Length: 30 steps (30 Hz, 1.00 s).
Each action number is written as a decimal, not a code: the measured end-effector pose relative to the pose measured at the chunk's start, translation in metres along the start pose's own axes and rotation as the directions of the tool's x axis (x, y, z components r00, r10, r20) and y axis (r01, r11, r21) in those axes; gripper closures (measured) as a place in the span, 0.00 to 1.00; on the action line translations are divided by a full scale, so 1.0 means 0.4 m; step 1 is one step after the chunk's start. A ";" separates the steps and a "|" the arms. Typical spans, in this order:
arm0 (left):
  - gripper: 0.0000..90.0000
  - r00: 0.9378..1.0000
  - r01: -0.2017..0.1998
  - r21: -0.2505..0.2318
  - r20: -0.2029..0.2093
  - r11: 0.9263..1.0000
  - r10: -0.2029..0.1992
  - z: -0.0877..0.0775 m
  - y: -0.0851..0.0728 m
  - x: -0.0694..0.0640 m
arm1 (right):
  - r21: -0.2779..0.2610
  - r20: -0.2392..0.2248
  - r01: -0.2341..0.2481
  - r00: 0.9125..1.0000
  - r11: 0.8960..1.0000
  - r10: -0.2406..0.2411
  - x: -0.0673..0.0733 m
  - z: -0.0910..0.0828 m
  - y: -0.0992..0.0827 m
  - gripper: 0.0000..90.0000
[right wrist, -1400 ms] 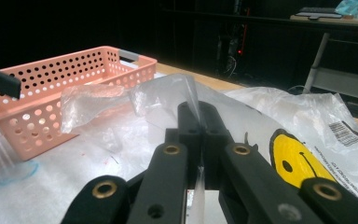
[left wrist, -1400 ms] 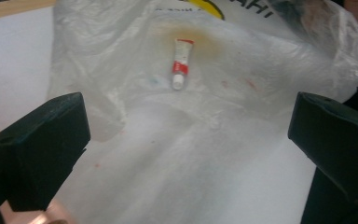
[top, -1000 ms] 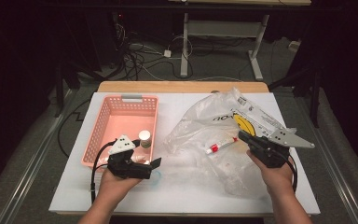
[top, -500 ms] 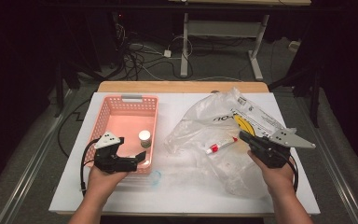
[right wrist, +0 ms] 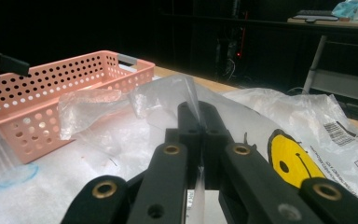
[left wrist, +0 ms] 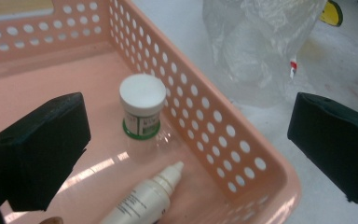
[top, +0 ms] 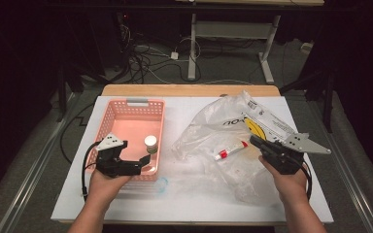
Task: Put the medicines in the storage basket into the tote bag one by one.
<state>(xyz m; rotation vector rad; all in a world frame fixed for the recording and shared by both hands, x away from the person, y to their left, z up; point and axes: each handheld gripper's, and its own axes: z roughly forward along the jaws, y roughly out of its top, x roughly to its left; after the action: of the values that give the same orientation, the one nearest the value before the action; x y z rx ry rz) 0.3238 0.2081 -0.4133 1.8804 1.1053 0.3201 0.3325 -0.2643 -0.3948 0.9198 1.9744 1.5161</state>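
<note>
A pink perforated basket (top: 136, 103) stands on the left of the white table. It holds a white-lidded jar (top: 150, 141) and, lying near the front wall, a white dropper bottle (left wrist: 144, 200). My left gripper (top: 138, 162) hovers open over the basket's near right corner; its jaws straddle the side wall (left wrist: 205, 121) and grip nothing. On the right lies a crumpled clear plastic bag (top: 213, 131) with a red-and-white tube (top: 230, 150) inside. My right gripper (top: 255, 141) is shut on a fold of the bag's film (right wrist: 186, 91).
The bag carries a yellow smiley print (right wrist: 291, 158) and a white barcode label (top: 267, 119). A faint blue ring (top: 161, 184) marks the table just in front of the basket. Beyond the far wooden edge (top: 189, 90), cables and desk legs stand on a dark floor.
My left gripper has moved left, from in front of the basket's right corner to over its near edge. The right gripper and the bag have stayed put.
</note>
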 end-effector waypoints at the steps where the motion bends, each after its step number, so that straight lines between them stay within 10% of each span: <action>1: 0.00 1.000 0.006 -0.005 0.002 1.000 -0.006 0.000 0.010 0.001 | -0.003 -0.002 -0.006 1.000 1.000 0.006 0.000 0.001 0.000 1.00; 16: 0.01 0.999 0.024 0.086 -0.048 0.996 -0.019 0.092 0.108 0.058 | -0.008 -0.001 -0.009 1.000 1.000 0.009 -0.003 -0.002 0.002 1.00; 30: 0.09 0.997 0.070 0.195 -0.054 0.978 -0.061 0.155 0.111 0.108 | -0.011 0.003 -0.004 1.000 1.000 0.004 -0.005 -0.003 0.003 1.00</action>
<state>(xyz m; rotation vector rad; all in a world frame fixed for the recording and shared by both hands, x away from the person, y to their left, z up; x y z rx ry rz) 0.4104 0.1987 -0.4212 2.0132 1.2677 0.2258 0.3332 -0.2665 -0.3934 0.9220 1.9610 1.5251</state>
